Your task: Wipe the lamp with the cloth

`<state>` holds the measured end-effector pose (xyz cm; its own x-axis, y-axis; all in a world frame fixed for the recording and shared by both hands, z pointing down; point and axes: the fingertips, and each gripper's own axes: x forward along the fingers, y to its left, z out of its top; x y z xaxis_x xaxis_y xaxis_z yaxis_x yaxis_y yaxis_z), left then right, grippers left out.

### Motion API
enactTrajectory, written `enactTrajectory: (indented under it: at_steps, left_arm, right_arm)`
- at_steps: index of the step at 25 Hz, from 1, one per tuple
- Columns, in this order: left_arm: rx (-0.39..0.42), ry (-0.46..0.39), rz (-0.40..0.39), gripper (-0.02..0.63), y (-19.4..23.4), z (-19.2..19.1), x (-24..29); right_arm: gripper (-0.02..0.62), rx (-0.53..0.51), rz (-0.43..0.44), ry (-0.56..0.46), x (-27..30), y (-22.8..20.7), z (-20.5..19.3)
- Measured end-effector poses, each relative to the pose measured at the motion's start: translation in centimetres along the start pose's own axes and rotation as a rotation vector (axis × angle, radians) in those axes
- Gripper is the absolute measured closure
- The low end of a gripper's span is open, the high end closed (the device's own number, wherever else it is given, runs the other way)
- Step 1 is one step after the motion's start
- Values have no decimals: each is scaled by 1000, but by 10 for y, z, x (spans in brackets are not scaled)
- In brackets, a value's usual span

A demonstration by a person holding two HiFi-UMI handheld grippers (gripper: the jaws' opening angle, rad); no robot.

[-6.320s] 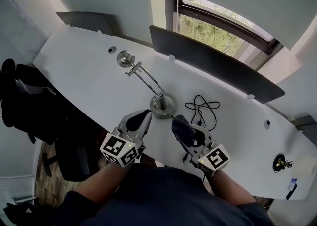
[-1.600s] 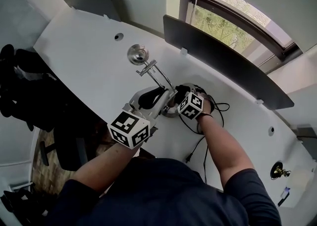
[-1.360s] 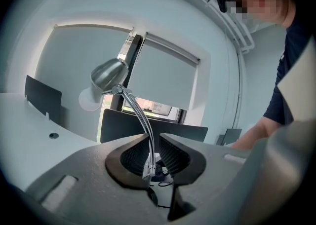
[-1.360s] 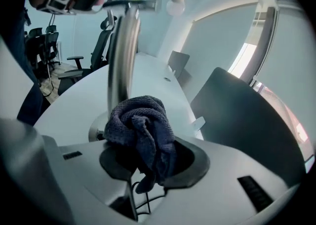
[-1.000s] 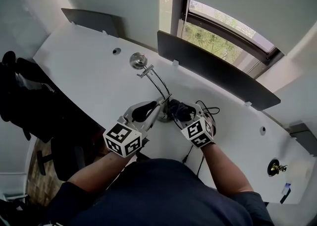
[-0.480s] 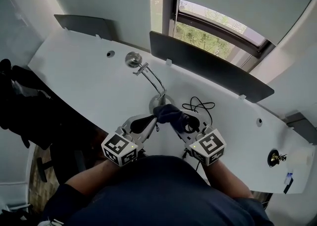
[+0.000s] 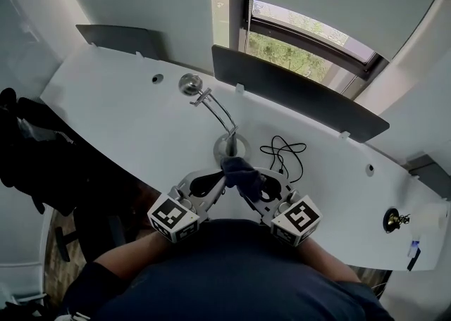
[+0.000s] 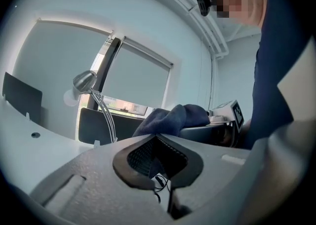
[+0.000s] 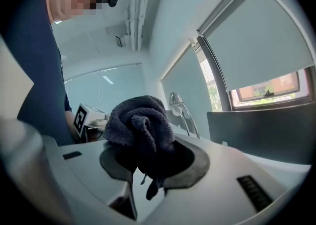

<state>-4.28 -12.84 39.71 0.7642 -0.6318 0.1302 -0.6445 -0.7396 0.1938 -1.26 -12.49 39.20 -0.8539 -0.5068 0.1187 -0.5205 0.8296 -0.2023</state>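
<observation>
My right gripper (image 7: 239,180), clamped on the bunched cloth (image 7: 237,169), and my closed, empty left gripper (image 7: 213,184) sit just before the lamp (image 7: 230,146); I'd press cloth to metal and stroke gently.

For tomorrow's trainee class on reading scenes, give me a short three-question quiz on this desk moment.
1. True or false: the left tool holds the cloth.
2. The black cable lies: A) on the desk beside the lamp; B) on the floor; C) round the lamp head.
3. What colour is the cloth?
Key: 1 false, the right tool grips it; 2 A; 3 dark blue.
</observation>
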Motion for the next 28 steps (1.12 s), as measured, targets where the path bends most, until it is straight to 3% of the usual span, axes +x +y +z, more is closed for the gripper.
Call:
enactTrajectory:
  at_steps: [28]
  left_arm:
    - [26, -1, 3, 598, -4, -2, 0]
  right_arm:
    - [460, -10, 14, 7, 2, 1, -8]
